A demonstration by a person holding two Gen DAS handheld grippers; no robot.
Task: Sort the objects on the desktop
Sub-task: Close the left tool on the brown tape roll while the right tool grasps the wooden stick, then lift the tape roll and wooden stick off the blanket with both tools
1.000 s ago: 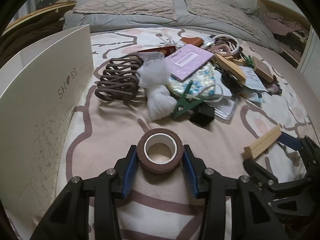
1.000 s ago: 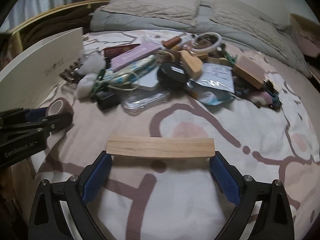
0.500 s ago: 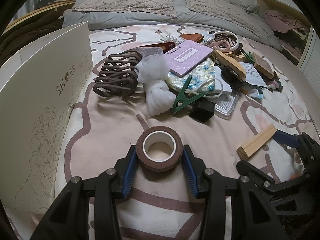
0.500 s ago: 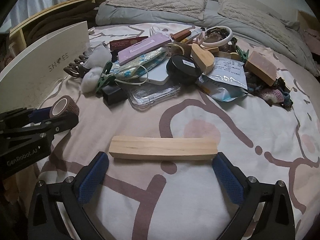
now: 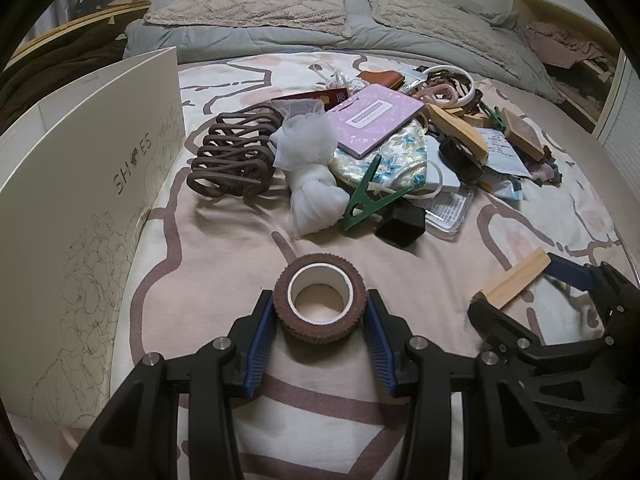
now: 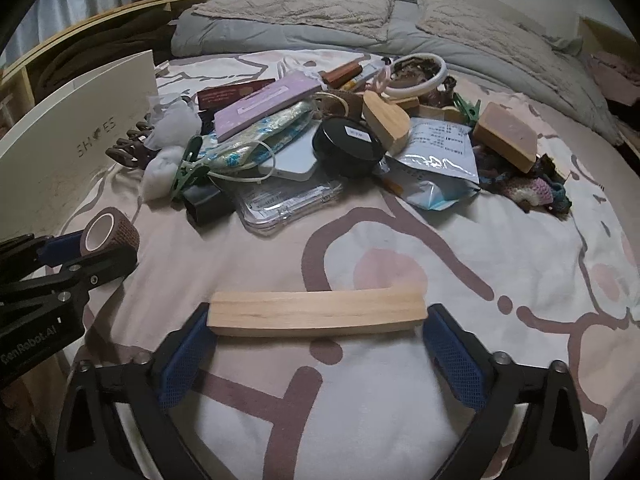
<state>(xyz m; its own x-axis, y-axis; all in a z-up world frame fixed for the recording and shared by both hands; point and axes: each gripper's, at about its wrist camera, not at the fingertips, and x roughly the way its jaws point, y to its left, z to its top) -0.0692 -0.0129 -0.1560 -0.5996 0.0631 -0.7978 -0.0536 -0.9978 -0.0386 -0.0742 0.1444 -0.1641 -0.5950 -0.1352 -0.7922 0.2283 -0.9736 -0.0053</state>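
Patterned bedspread (image 5: 224, 248), tape roll (image 5: 320, 298) clamped between left jaws

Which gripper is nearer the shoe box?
Left. The left gripper, shut on the brown tape roll, sits right beside the shoe box; the right gripper, with the wooden block, is farther away.
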